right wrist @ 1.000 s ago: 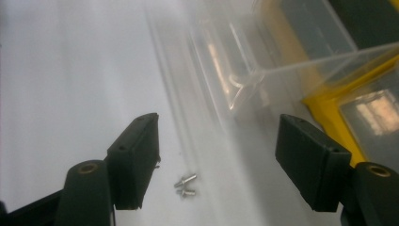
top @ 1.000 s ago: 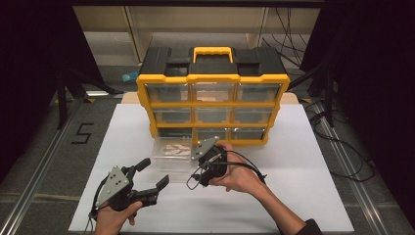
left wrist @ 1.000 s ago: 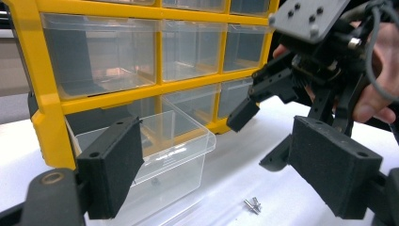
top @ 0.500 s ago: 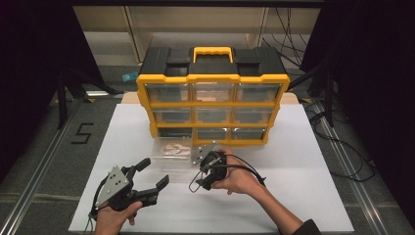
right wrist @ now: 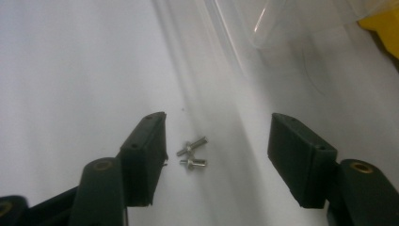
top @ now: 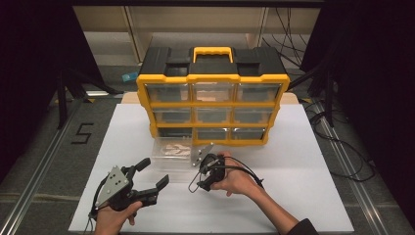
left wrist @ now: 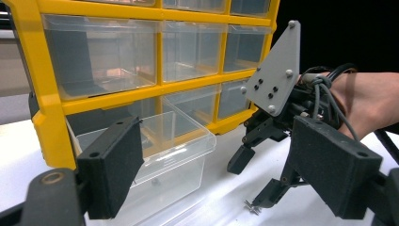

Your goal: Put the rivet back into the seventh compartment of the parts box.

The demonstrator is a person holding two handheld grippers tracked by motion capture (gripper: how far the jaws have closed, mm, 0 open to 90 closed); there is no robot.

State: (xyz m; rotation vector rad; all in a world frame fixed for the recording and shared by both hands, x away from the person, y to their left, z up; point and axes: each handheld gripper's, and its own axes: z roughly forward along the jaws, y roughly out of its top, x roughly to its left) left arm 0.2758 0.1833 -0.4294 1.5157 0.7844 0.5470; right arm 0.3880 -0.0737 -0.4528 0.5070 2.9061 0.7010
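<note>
The right gripper [top: 196, 185] is shown pointed steeply down at the white surface [top: 303, 161], its jaws apart and having just been closing, with two small screws [right wrist: 192, 154] lying between them and not yet touched. In the right gripper view the screws lie nearer the left-hand pad than the right-hand one, one screw tilted across the other so that they touch or nearly touch. The step in hand is judged to be the pick-up of these screws. It is best done by shifting the gripper slightly so that the screws sit midway between the pads, lowering the tips until they almost meet the surface, and closing slowly so that neither screw is flicked aside. Because the two lie crossed, only one may be caught; the grip is to be checked before lifting.

The clear drawer [top: 172, 152], pulled out of the yellow organiser [top: 213, 110], stands on the surface just beyond the right gripper and to its left in the high view; its rim appears blurred at the top of the right gripper view [right wrist: 301, 23]. It is taken as the likely destination, and it seems to hold some pale pieces already.

The left gripper [top: 150, 177] is held low over the surface near the person's side, its jaws wide apart and empty, well clear of the screws. In the left gripper view the screws [left wrist: 252, 207] are seen beneath the tips of the right gripper [left wrist: 256, 181].
</note>
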